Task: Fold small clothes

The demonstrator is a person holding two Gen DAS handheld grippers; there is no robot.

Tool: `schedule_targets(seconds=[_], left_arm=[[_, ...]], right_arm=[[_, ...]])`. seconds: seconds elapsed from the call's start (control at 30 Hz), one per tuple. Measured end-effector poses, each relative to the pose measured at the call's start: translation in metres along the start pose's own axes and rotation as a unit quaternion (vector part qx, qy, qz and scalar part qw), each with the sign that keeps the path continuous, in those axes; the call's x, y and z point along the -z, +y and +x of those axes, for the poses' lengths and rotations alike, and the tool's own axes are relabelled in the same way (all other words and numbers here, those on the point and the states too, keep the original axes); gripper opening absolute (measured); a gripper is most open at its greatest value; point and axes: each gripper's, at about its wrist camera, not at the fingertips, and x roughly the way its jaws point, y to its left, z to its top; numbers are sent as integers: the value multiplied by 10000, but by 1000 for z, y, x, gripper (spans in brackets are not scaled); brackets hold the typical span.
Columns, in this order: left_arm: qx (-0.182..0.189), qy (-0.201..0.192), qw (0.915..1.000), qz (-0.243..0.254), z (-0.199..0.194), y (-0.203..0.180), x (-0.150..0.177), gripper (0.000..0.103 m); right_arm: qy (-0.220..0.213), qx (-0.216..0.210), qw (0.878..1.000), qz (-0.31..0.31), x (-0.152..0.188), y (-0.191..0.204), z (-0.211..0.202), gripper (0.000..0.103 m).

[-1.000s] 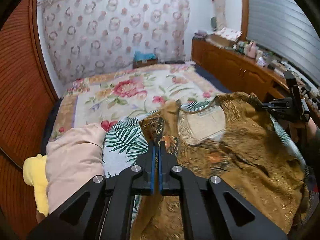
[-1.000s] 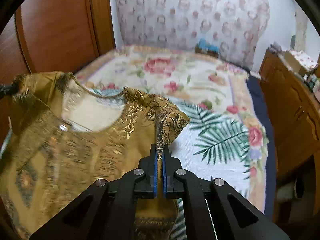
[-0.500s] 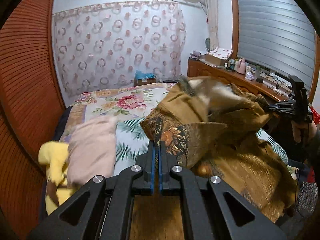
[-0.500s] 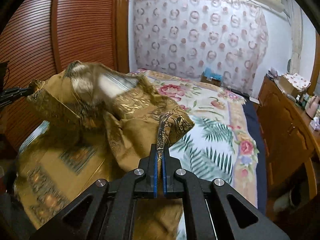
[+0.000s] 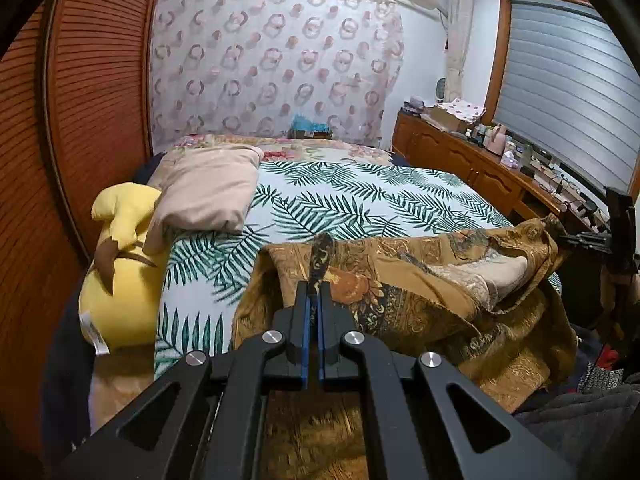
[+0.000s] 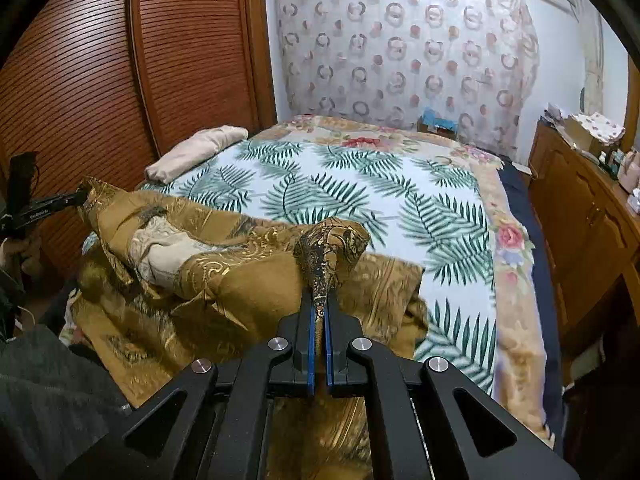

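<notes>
Gold-brown patterned garment is pinched at both ends: we have the left gripper with its jaws closed on one dark-trimmed corner, and the right gripper with its jaws closed on the other. Between them the cloth sags in loose folds over the near edge of the bed, lying on the palm-leaf blanket. Farther left we see a yellow plush toy beside a pink pillow. Beyond the bed hangs a ring-patterned curtain.
</notes>
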Motion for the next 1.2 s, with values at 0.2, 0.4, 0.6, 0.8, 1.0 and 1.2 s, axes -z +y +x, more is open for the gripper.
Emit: schedule_targets(seconds=[0.2, 0.4, 0.6, 0.8, 1.0, 1.2], left_arm=[[-11, -131, 9996, 231, -26, -10, -5, 3], [-41, -74, 9988, 483, -31, -23, -3, 4], [-221, 108, 9987, 448, -20, -10, 9, 8], [-331, 7, 9988, 366, -23, 1, 1, 32], [-352, -191, 9985, 378, -18, 7, -8, 71], [-370, -54, 9992, 106, 17, 23, -20, 77]], right_arm=[[-98, -13, 9999, -31, -5, 3, -23, 3], [9, 34, 9996, -273, -3, 24, -28, 3], [257, -19, 9997, -45, 6, 19, -13, 3], [395, -58, 9991, 133, 6, 12, -9, 3], [199, 274, 9994, -73, -3, 21, -17, 11], [-76, 412, 9991, 21, -8, 18, -26, 34]])
